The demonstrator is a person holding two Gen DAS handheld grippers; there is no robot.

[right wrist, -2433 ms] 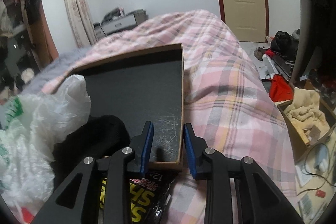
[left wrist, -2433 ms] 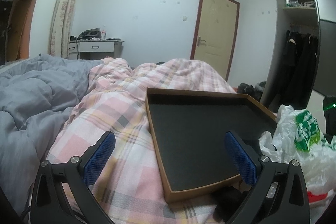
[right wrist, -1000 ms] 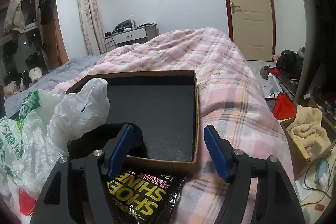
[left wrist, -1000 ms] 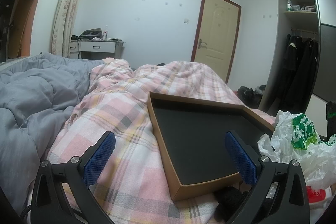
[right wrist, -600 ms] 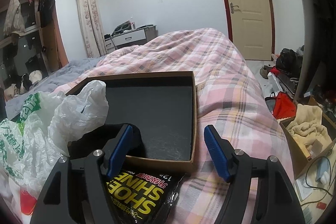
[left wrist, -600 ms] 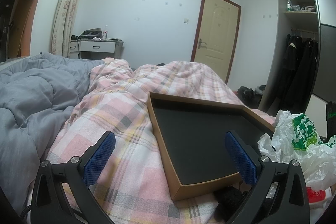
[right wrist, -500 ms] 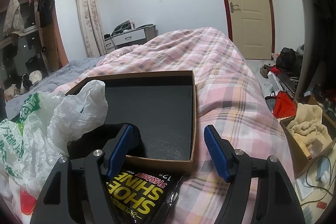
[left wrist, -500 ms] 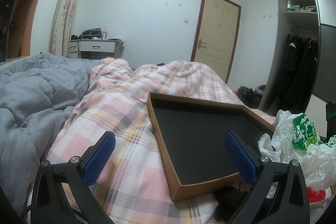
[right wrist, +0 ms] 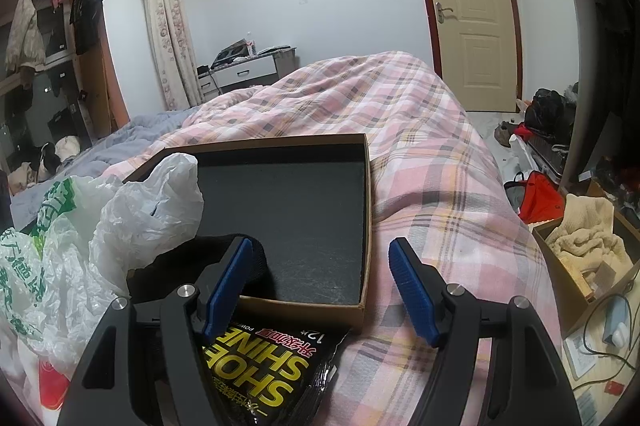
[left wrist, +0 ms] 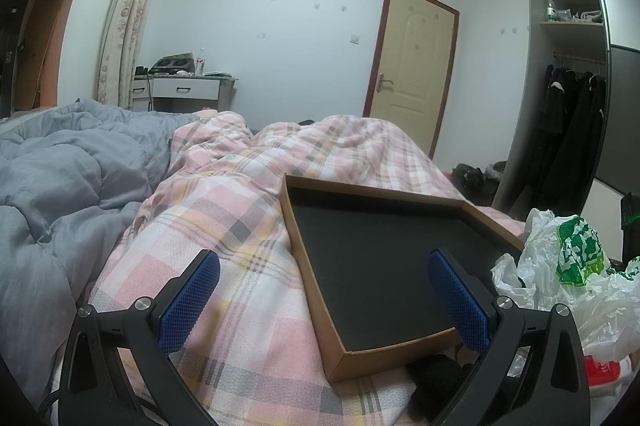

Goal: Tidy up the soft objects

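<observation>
The brown box (right wrist: 366,226) with a black inside lies on the pink checked blanket (right wrist: 432,186). The left gripper (left wrist: 320,302) hovers over the near corner of the box, its jaws very wide and holding nothing. The right gripper (right wrist: 320,278) is above the near rim of the box, its jaws half wide and also empty. A black soft object (right wrist: 176,262) lies at the near side of the box, beside the white plastic bag (right wrist: 132,210). A black packet with "SHOE SHINE" (right wrist: 260,374) lies just in front of the box
</observation>
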